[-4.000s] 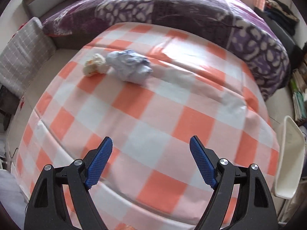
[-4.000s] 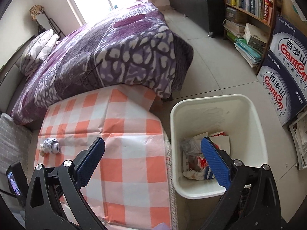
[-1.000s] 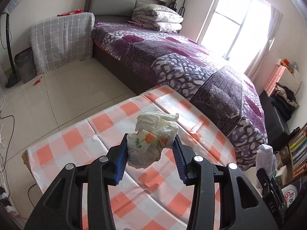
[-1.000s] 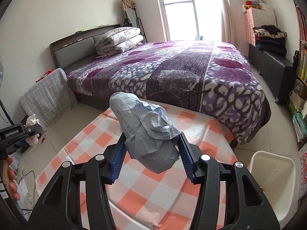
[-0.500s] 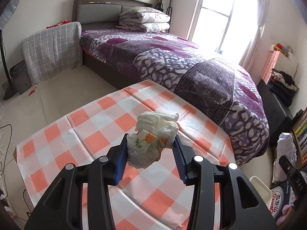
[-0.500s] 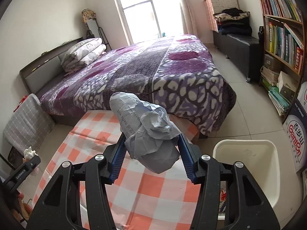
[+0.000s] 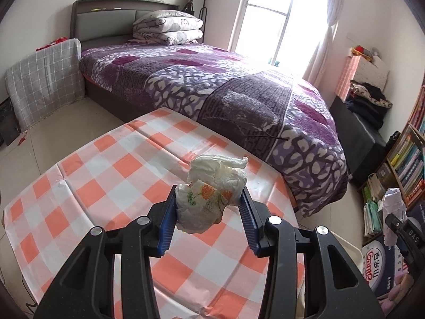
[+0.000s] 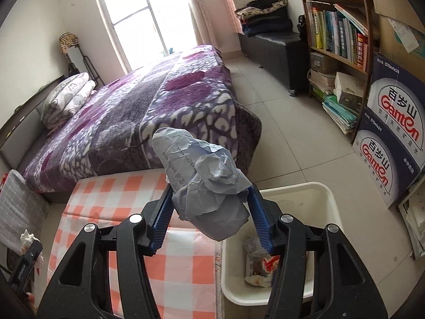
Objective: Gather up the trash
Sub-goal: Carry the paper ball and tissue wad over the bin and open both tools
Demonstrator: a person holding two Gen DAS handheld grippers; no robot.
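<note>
Two gripped wads: left gripper, white wad; opening right gripper, blue wad

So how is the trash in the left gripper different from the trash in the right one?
The white wad has orange flowers printed on it; the blue-grey paper has dark writing. The white wad hangs above the checked table, while the blue-grey paper hangs near the bin. Both are crumpled.

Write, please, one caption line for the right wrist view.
Right gripper, jaws opening, carries crumpled blue-grey paper toward the white bin beside the checked table.
</note>
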